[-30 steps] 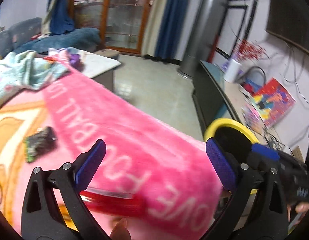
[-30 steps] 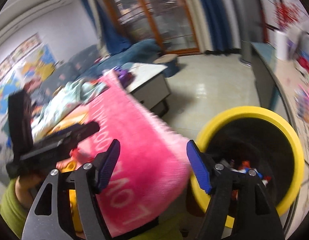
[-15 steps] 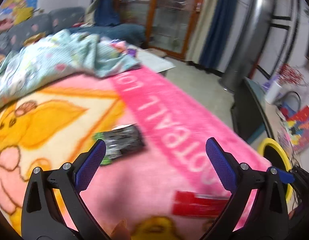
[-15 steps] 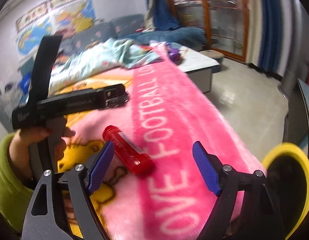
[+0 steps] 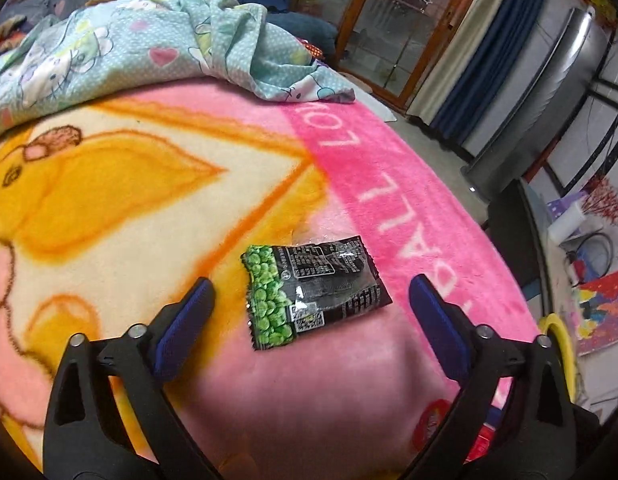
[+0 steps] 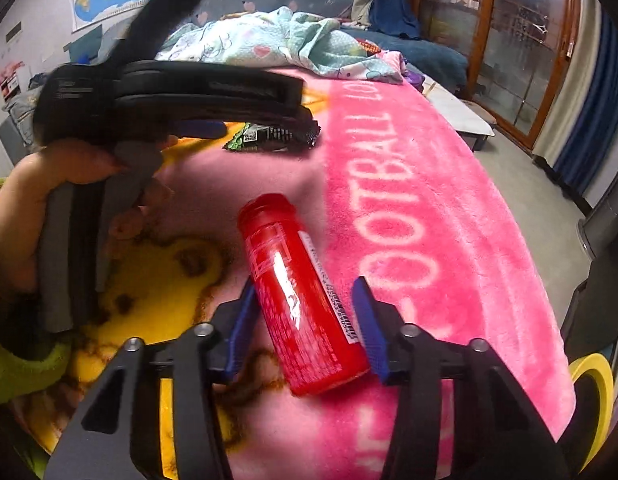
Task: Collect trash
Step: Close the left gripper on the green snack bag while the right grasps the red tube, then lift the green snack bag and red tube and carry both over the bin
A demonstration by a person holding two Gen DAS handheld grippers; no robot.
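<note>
Closing on the red tube, your right tool has been narrowing its jaws, with the pads flanking it, not yet pressing. At its 11 o'clock, the pea wrapper lies on the pink blanket between your left tool's spread jaws. Pinch both, then carry them to the yellow bin.

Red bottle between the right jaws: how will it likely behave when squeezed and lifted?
The red bottle lies on its side on the plush blanket; being round, it could roll if nudged. Its glossy label may slip against the pads. It looks like rigid plastic, so probably holds shape. The right gripper has just been closing around it.
</note>
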